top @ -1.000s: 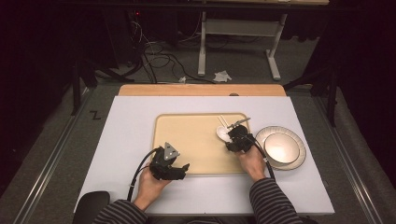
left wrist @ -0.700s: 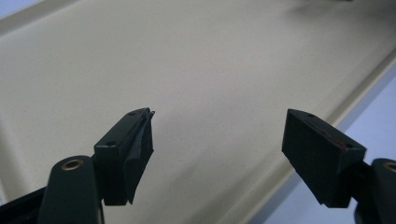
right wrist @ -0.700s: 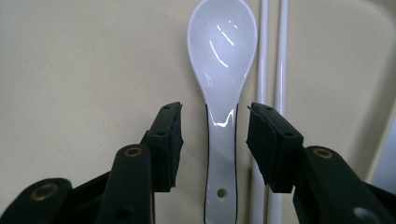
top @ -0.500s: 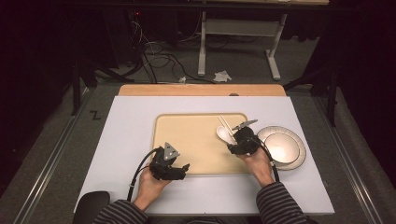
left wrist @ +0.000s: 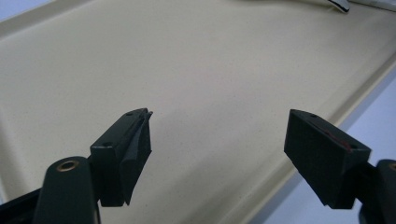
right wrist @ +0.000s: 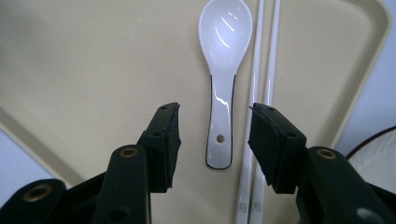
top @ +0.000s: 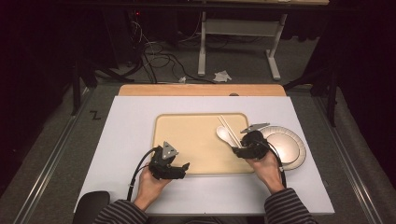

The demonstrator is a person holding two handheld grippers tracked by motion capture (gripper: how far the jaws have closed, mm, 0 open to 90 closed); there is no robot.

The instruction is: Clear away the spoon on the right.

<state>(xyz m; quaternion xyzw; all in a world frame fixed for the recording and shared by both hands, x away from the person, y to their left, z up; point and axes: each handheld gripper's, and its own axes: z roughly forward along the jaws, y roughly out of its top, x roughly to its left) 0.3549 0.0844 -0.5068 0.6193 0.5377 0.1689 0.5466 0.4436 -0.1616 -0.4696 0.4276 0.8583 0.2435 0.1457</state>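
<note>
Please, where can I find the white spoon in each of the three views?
High view: the white spoon lies at the tray's right end, ahead of the right gripper.
Left gripper view: I cannot make it out.
Right gripper view: the spoon lies between the open jaws.
Shared landmark: the beige tray.

From the high view I get a brightly lit white surface point(top: 130, 140) under overhead light, while the floor and room toward 12, 9 and 3 o'clock sink into near black and the picture is soft and a bit grainy. In my right gripper view the white spoon point(right wrist: 222, 70) carries sharp glare streaks on its bowl at 12 o'clock, and the near fingers point(right wrist: 166, 140) are slightly out of focus. My left gripper view is evenly lit on the tan tray point(left wrist: 210, 70), with blurred fingers point(left wrist: 128, 149) low in the frame and faint shadow beneath them.
</note>
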